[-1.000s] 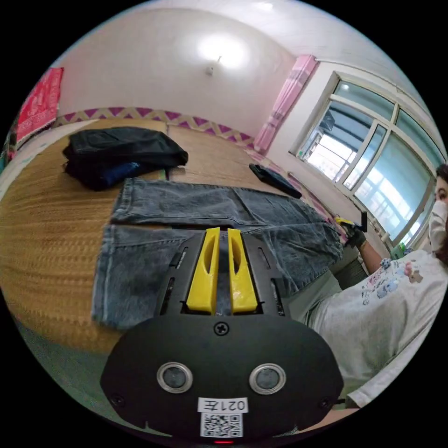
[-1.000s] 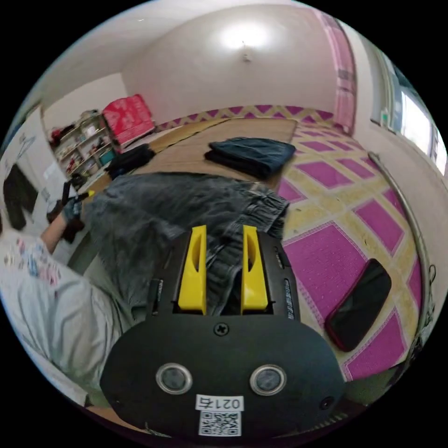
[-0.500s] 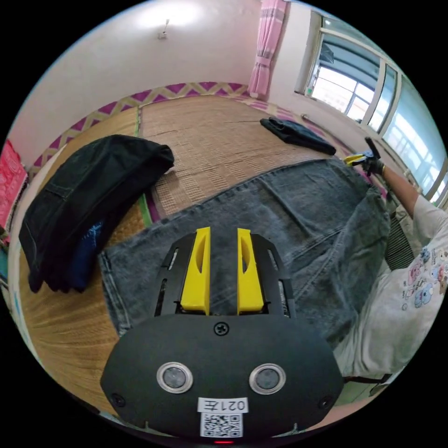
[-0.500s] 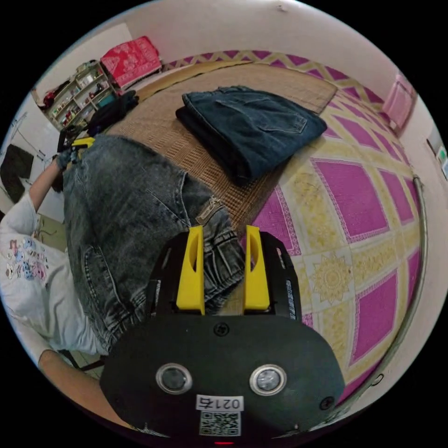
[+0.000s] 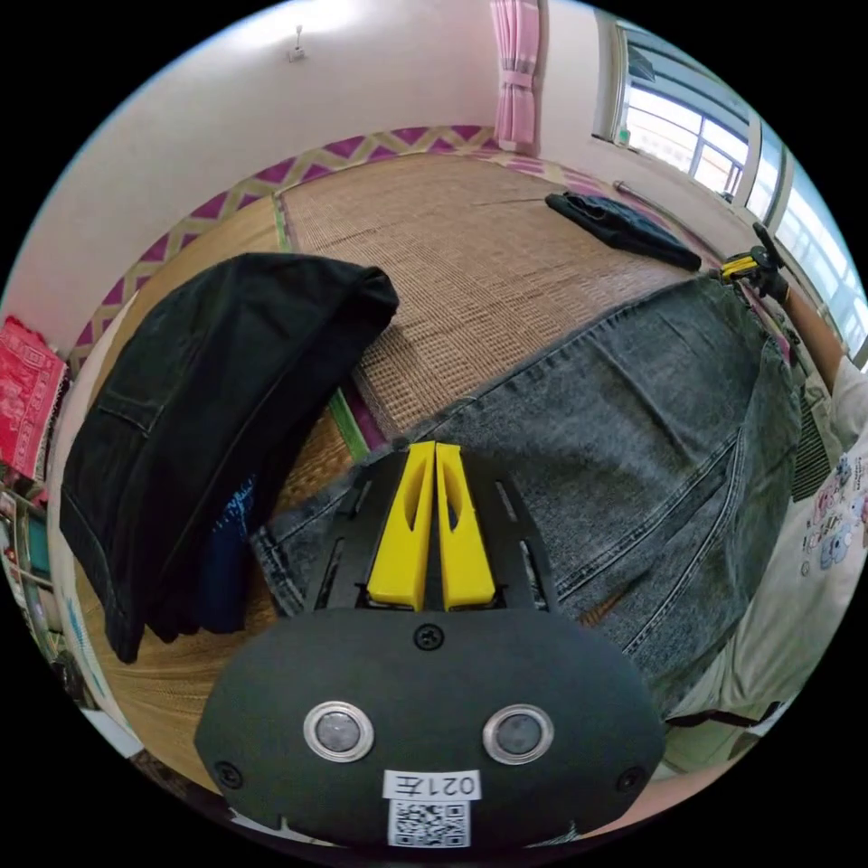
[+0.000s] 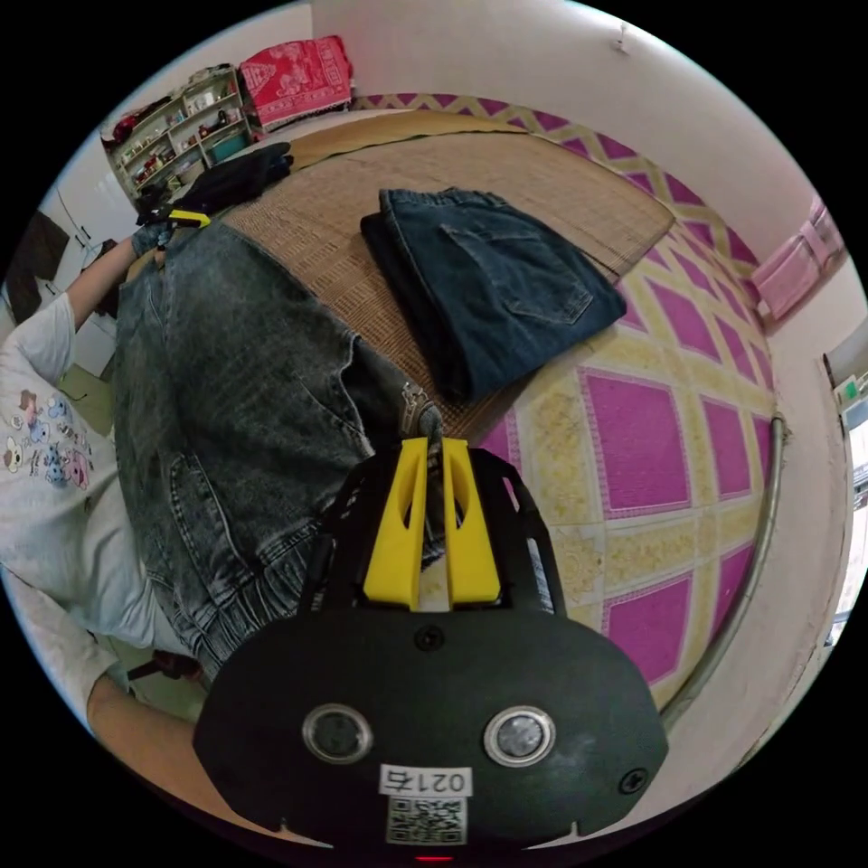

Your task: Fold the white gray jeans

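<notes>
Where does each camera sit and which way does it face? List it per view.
Left gripper view: rides the left hand-held gripper at the hem end of the gray jeans, facing along them to the window; shirt and right hand-held gripper show.
Right gripper view: rides the right hand-held gripper at the waistband, facing the shelves; arm and shirt show.
Shared: the jeans, mat, each other's gripper.

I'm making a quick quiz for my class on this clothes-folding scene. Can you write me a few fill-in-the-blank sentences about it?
1. The left gripper is shut on the gray ____.
2. The gray jeans lie on a woven ____.
3. Beside the right gripper, the folded jeans are dark ____.
4. The curtain by the window is ____.

Missing words: jeans; mat; blue; pink
</notes>
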